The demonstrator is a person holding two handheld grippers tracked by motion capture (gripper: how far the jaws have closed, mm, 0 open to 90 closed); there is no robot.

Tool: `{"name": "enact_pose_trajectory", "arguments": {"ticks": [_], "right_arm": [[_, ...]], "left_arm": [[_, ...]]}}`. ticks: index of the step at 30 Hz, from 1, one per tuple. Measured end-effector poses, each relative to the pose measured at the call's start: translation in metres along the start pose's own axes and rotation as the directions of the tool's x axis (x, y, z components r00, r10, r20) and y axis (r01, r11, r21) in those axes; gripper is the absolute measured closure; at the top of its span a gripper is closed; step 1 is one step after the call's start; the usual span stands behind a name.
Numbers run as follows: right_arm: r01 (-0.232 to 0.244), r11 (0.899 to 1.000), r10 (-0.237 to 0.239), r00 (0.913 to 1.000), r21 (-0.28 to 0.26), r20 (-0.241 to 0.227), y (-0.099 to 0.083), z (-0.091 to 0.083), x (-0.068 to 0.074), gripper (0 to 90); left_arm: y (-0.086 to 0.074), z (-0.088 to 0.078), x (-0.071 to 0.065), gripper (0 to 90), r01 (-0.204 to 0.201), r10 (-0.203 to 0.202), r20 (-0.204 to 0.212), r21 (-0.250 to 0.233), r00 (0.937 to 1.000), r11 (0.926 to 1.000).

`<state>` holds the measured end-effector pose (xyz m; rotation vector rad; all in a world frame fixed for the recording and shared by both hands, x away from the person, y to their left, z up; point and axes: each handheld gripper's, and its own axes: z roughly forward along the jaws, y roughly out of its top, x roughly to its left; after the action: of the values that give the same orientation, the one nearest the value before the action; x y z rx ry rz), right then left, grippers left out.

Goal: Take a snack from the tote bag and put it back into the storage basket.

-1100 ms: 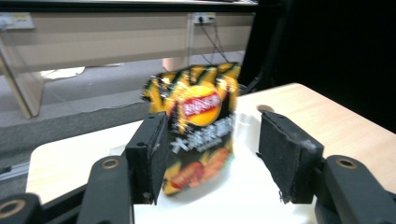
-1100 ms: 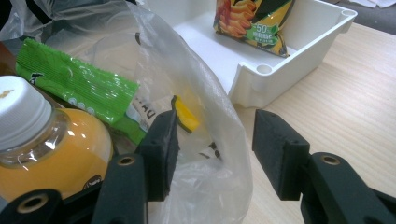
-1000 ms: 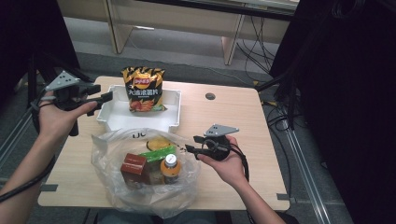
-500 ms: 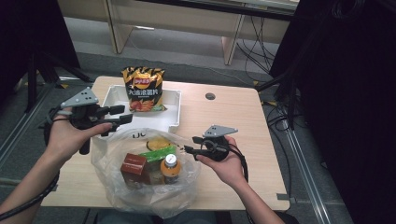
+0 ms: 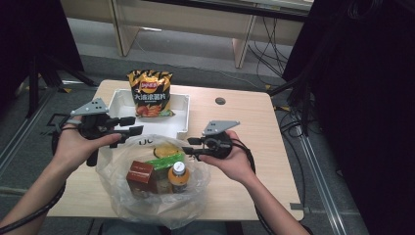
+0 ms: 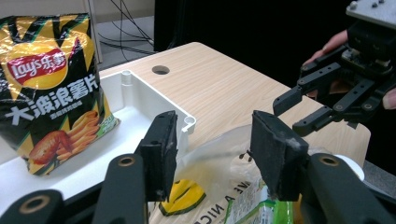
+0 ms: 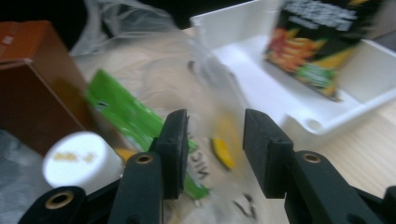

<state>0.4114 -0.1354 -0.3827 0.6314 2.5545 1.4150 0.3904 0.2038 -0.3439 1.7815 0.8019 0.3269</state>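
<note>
the clear plastic bag [image 5: 147, 205] is lying on the near part of the table [image 5: 254, 122], just in front of the white tray [image 5: 182, 113], with a brown box [image 5: 139, 175], a green packet [image 5: 165, 160] and an orange bottle [image 5: 178, 177] inside it. my left tongs [image 5: 131, 125] are hovering half open over the bag's far left edge, holding nothing. my right tongs [image 5: 192, 147] are pointing at the bag's right rim, and their jaws have just been closing, with only loose film near them. i am thinking the thin film can slip out or tear, because the pads are catching too little of it. compared with one second ago, my left hand is coming from the tray's left side toward the bag, while the chips bag [image 5: 149, 93] is staying upright in the tray.
</note>
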Motion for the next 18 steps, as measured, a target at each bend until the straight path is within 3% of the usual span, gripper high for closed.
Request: {"name": "enact_pose_trajectory", "arguments": {"ticks": [2, 7, 8, 9, 10, 17, 18], "right_arm": [[0.044, 0.998, -0.04, 0.9969, 0.046, -0.067, 0.013, 0.009, -0.001, 60.2], [0.071, 0.987, -0.044, 0.9815, 0.142, -0.186, 0.031, 0.032, -0.005, 56.2], [0.06, 0.984, -0.025, 0.9779, 0.167, -0.208, 0.033, 0.035, -0.005, 55.7], [0.06, 0.984, -0.025, 0.9779, 0.167, -0.208, 0.033, 0.035, -0.005, 55.7], [0.085, 0.978, -0.034, 0.9674, 0.192, -0.251, 0.038, 0.043, -0.004, 54.5], [0.134, 0.941, -0.025, 0.943, 0.311, -0.332, 0.049, 0.061, 0.005, 54.1], [0.134, 0.941, -0.025, 0.943, 0.311, -0.332, 0.049, 0.061, 0.005, 54.1]], "left_arm": [[-0.003, -0.003, 0.001, 49.4, 0.004, -0.004, -0.01, -0.002, 0.9999, 1.0], [-0.012, -0.013, 0.005, 48.0, 0.008, -0.008, -0.03, -0.008, 0.9995, 0.9999], [-0.013, -0.015, 0.005, 48.0, 0.011, -0.012, -0.032, -0.013, 0.9994, 0.9999], [-0.013, -0.015, 0.005, 47.9, 0.011, -0.012, -0.032, -0.013, 0.9994, 0.9999], [-0.016, -0.02, 0.006, 47.8, 0.016, -0.016, -0.039, -0.02, 0.9991, 0.9997], [-0.021, -0.029, 0.012, 47.5, 0.033, -0.035, -0.058, -0.034, 0.9977, 0.9989], [-0.022, -0.029, 0.012, 47.5, 0.041, -0.043, -0.058, -0.036, 0.9974, 0.9985]]}}
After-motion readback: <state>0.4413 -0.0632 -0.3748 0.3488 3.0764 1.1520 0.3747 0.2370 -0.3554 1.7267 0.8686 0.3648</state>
